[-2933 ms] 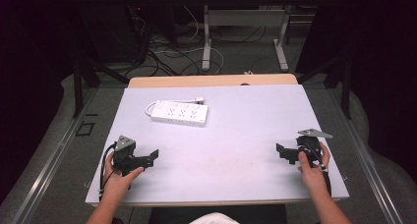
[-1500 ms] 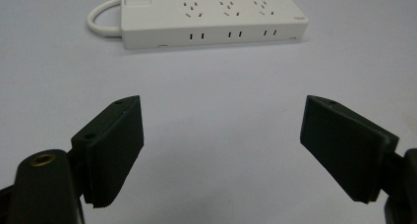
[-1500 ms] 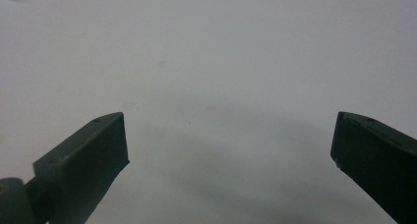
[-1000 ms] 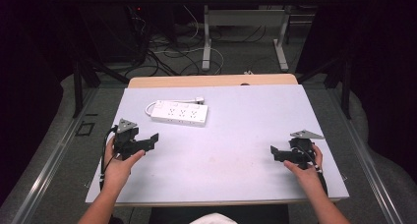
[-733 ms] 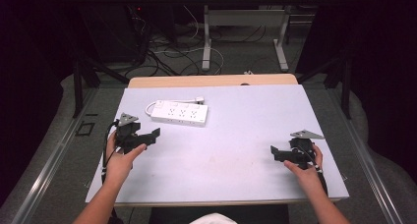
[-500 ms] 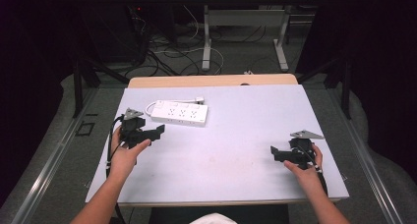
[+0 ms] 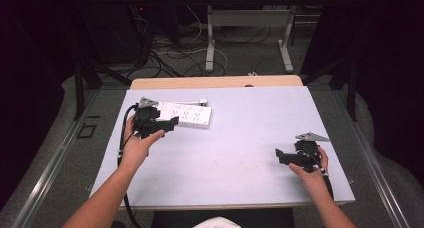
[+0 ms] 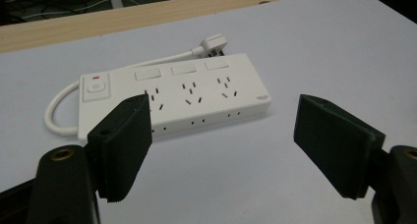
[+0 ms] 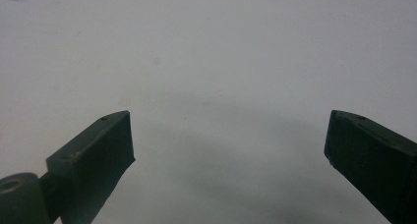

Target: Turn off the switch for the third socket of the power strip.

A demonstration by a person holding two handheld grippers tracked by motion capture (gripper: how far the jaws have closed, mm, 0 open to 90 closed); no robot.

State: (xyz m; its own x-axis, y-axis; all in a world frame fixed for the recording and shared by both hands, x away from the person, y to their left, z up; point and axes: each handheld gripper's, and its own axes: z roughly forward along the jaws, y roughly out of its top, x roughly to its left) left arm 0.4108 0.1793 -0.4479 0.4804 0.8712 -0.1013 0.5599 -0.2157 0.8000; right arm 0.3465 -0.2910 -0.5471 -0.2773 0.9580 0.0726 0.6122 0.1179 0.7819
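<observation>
We see a white power strip (image 8: pixel 172 94) that looks like smooth, hard plastic with a soft shine. Its cord (image 8: pixel 59 111) and plug (image 8: pixel 214 43) look like smooth white plastic too. The worktop (image 7: pixel 250 133) has a pale, flat top that looks matt, with a few faint marks on it, and a strip of light wood (image 7: pixel 215 82) runs along its far edge. The left gripper (image 8: pixel 231 145) has black fingers (image 8: pixel 123 145) that look like dull plastic with tiny ridges on the pads. The right gripper (image 9: pixel 226 150) has the same dull black fingers (image 9: pixel 98 155). On top of it sits a flat grey plate (image 7: pixel 311 136) that looks like matt metal.
</observation>
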